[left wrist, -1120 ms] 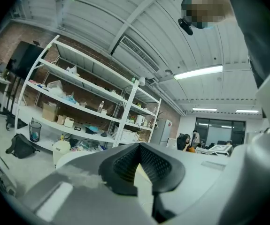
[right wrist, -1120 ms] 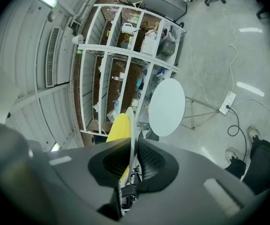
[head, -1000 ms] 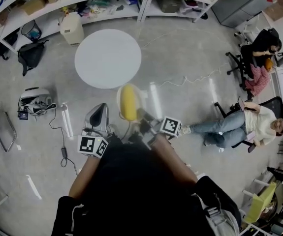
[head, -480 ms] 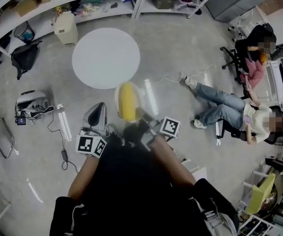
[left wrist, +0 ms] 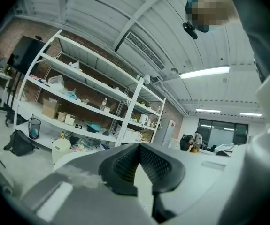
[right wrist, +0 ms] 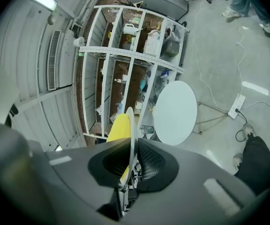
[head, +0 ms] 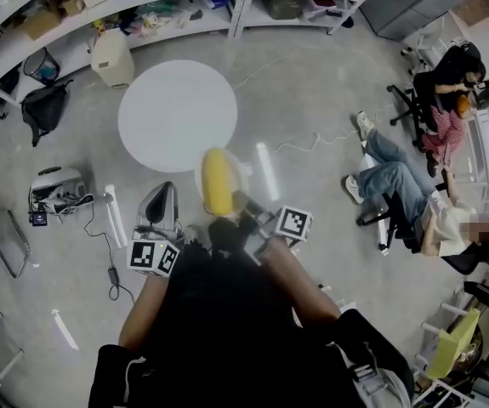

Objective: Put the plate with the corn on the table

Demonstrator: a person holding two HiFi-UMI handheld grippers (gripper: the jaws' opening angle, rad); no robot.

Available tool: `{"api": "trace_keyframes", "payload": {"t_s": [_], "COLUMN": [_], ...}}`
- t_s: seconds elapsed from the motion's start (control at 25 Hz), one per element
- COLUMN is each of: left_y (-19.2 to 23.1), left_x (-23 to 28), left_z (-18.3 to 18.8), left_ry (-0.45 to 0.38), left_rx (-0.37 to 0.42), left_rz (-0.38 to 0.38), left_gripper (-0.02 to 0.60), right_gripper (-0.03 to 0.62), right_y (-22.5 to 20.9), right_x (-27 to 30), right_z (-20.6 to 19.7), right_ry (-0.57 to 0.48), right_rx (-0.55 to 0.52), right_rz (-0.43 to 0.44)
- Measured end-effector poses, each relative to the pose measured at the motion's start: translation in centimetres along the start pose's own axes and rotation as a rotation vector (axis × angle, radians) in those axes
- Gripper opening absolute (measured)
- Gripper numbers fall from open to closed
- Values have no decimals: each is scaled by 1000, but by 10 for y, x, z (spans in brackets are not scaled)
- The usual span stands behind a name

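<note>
- Yellow corn [right wrist: 119,128] lies on one face of a thin white plate [right wrist: 132,125], and the plate's rim is pinched between the pads of the right gripper [right wrist: 132,148].
- Those jaws are kept a narrow way apart by the rim alone. The plate is seen edge-on, rising straight out from between them, with the corn on the side of the left-hand jaw.
- On the left gripper [left wrist: 139,146] the pads are pressed together at their tips, and nothing is seen between them.
- Only the head view shows the plate face up, with the corn laid lengthwise on it. There the plate is carried in the air ahead of the right jaws.
- In the same view the left gripper is held just to the left of the right one and apart from the plate.
- Ahead of the right jaws and a little to their right, a round white table [right wrist: 174,111] stands on the grey floor [head: 312,100]. The plate is not set on it.
- White shelving [right wrist: 125,50] is seen farther off beyond both pairs of jaws. A seated person [head: 401,185], far off to the right of the right jaws, is shown whole by the head view only.
</note>
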State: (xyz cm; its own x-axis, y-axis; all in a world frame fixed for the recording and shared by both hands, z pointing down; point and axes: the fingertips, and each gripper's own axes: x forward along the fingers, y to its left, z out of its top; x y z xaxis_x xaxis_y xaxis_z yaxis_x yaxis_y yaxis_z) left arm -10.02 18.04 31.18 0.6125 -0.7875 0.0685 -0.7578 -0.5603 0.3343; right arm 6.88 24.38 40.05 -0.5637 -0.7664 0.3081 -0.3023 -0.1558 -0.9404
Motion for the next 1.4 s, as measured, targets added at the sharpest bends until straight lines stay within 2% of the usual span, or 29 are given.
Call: {"api": "trace_keyframes", "payload": {"t_s": [0.12, 0.32, 0.48, 0.6, 0.76, 0.88, 0.96, 1.04, 1.12, 1.2, 1.4], "left_y": [-1, -3, -3, 4, 13, 21, 26, 32, 37, 44, 65], "left_x": [21, 49, 63, 72, 85, 97, 105, 115, 123, 130, 150], "left_z": [2, 4, 9, 8, 10, 9, 7, 5, 4, 4, 6], "left_ry": [-2, -4, -16, -16, -19, -22, -17, -9, -4, -2, -11], "left_rx": [7, 23, 23, 25, 20, 17, 25, 28, 29, 28, 15], "left_rz": [27, 63, 109, 142, 164, 166, 160, 151, 146, 147, 156], "left_gripper": [3, 5, 5, 5, 5, 5, 5, 5, 5, 3, 5], "right_gripper": [40, 40, 40, 40, 40, 40, 40, 40, 40, 40, 40], "right_y": [-6, -5, -6, -11, -5, -17, -21, -21, -12, -8, -15], "right_x": [3, 16, 26, 34, 55, 65, 74, 85, 99, 109, 132], "right_z": [21, 52, 73, 84, 96, 103, 109, 116, 124, 130, 144], "right_ry": [33, 82, 105, 130, 154, 166, 175, 184, 189, 194, 199], "right_rx": [0, 30, 11, 10, -15, 11, 18, 2, -44, -64, -77], "right_rz": [-41, -24, 7, -4, 68, 15, 8, 34, 119, 169, 178]}}
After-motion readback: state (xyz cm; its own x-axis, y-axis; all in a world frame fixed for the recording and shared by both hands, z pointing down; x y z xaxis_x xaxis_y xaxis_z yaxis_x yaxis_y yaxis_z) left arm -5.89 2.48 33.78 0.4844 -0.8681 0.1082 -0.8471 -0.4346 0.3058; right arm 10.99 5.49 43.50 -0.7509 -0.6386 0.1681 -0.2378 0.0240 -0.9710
